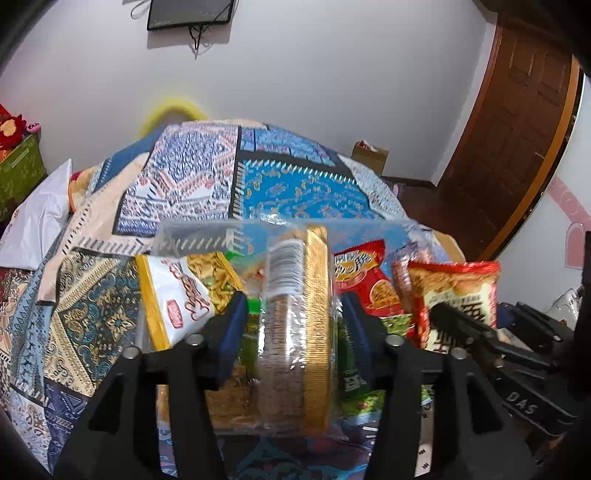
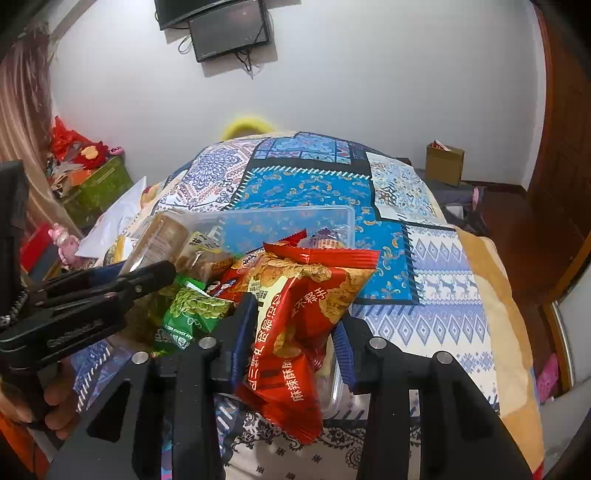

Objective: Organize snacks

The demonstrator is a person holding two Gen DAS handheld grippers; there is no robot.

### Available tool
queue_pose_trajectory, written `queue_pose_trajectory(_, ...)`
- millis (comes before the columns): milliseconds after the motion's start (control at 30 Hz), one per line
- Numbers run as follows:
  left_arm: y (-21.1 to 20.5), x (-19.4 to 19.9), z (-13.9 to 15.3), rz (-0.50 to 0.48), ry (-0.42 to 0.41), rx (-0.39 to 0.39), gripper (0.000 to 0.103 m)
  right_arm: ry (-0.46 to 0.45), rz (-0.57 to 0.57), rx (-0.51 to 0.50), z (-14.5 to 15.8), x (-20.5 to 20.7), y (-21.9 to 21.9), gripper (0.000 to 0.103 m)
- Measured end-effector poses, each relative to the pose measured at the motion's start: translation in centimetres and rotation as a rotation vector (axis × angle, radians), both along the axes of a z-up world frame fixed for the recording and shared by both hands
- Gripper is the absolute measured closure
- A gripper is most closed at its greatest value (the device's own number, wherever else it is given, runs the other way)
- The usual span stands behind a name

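While both grippers work over the clear plastic box (image 2: 288, 221) on the patterned bedspread (image 2: 436, 266), the left gripper (image 1: 295, 332) grips a clear-wrapped biscuit stack with a gold band (image 1: 295, 314) above the box's near side; the right gripper (image 2: 295, 328) clamps a red snack packet (image 2: 306, 306) at the box's near right corner, just right of a green packet (image 2: 188, 314) in the box

A patchwork quilt (image 2: 436, 258) is covering the bed. A monitor (image 2: 229, 33) is hanging on the wall, and a cardboard box (image 2: 445, 162) is sitting near the door (image 1: 517, 129).
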State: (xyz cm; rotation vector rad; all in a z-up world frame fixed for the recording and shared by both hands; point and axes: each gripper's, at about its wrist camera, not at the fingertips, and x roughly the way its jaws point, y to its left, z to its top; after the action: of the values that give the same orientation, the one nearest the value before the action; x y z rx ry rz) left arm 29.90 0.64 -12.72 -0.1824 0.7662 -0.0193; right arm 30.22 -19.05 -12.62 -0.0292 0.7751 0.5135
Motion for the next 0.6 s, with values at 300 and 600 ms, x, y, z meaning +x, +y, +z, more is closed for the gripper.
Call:
queue_pose_trajectory(300, 0.4, -4.0, 5.2, -0.003, -0.1, 0.017, 0.046, -0.07, -0.023, 0.008, 3.3, -2.2, -0.8, 0.052)
queue_pose_trajectory(600, 0.5, -12.5, 12.7, -0.013, -0.285, 0.017, 0.046, -0.229, -0.028, 0.083, 10.1, -7.9, -2.2, 0.052)
